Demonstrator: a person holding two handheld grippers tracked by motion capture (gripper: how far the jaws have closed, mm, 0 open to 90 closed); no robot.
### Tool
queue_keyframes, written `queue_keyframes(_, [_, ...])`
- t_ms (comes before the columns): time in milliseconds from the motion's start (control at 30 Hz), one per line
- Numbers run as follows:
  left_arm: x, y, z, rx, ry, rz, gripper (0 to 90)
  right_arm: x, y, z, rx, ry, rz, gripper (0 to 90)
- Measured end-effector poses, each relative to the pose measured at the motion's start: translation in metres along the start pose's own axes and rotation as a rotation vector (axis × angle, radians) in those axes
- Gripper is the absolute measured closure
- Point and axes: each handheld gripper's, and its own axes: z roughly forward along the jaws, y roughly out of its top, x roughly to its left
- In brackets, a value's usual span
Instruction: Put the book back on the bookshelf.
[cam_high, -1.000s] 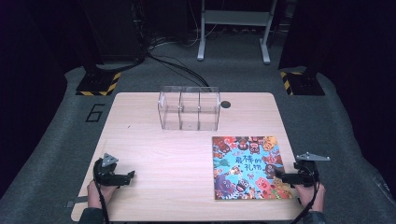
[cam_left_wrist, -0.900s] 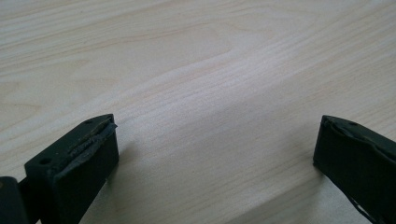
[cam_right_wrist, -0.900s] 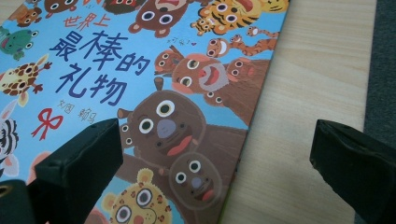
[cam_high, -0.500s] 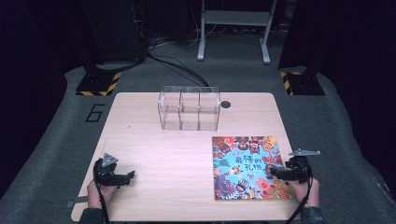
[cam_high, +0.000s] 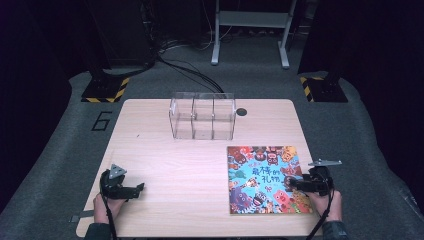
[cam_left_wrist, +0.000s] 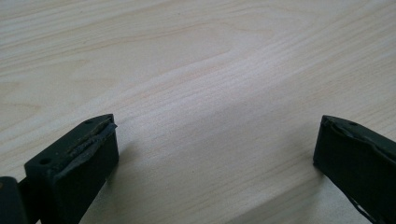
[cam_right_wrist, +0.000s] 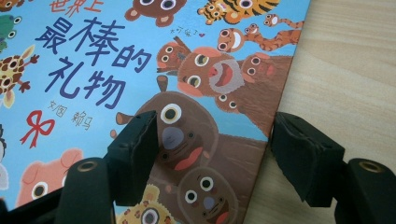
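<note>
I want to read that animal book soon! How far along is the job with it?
Just starting. Nothing looks done yet: the book lies flat and closed on the table. The right tongs have just been closing over its edge, one jaw above the cover, one off the side, not squeezing yet. The left tongs wait open. Grabbing and moving it is left.

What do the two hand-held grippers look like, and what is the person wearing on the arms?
Both the left gripper and the right gripper are black, with two blocky black jaws, a grey three-cornered plate on top and a black cable trailing toward the person. Round screw holes mark the jaw bases. The sleeves look dark at the wrists.
</note>
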Motion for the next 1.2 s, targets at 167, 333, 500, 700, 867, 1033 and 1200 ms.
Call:
queue_keyframes(167, [0.0, 0.0, 0.0, 0.003, -0.001, 0.0, 0.0, 0.003, -0.002, 0.0, -0.006, 0.001, -0.006, 32.8])
queue_keyframes(333, [0.0, 0.0, 0.0, 0.004, -0.001, 0.0, 0.1, 0.009, -0.002, 0.002, -0.016, 0.006, -0.015, 33.1])
queue_keyframes(500, [0.0, 0.0, 0.0, 0.002, 0.0, -0.001, 0.2, 0.015, -0.003, 0.003, -0.022, 0.013, -0.017, 34.0])
queue_keyframes(700, [0.0, 0.0, 0.0, 0.003, -0.001, -0.001, 0.2, 0.027, -0.004, 0.006, -0.022, 0.023, -0.022, 34.8])
queue_keyframes(867, [0.0, 0.0, 0.0, 0.004, -0.001, 0.0, 0.2, 0.034, -0.004, 0.008, -0.022, 0.036, -0.042, 35.3])
queue_keyframes(1033, [0.0, 0.0, 0.0, 0.005, -0.002, 0.0, 0.2, 0.04, -0.004, 0.01, -0.023, 0.042, -0.047, 35.7])
queue_keyframes(1200, [0.0, 0.0, 0.001, -0.01, 0.003, -0.003, 0.2, 0.048, -0.003, 0.013, -0.035, 0.06, -0.067, 37.0])
